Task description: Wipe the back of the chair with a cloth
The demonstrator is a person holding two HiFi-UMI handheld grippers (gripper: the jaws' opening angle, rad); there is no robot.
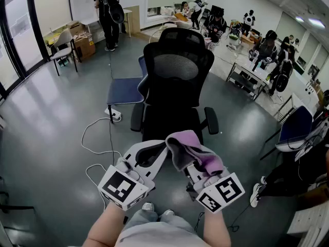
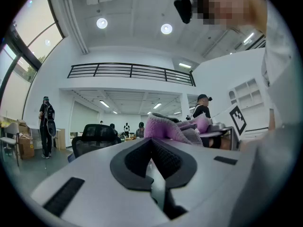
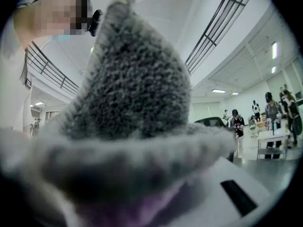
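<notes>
Right gripper fingers clamped on cloth; left gripper fingers together; chair ahead.

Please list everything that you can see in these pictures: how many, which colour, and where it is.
office chair: one, black, mesh back, middle of the floor ahead
blue chair: one, directly left of the office chair and partly behind it
second blue chair: one, at the right edge
power strip: one, white, on the floor left of the office chair
cable: one, white, looping on the floor from the power strip
cardboard boxes: at least two, brown, far left
people: several, mostly in dark clothes, at the far end of the room
cloth: one, purple and grey, draped over the right gripper
left gripper: white, jaws together, empty
right gripper: white, closed on the cloth
</notes>
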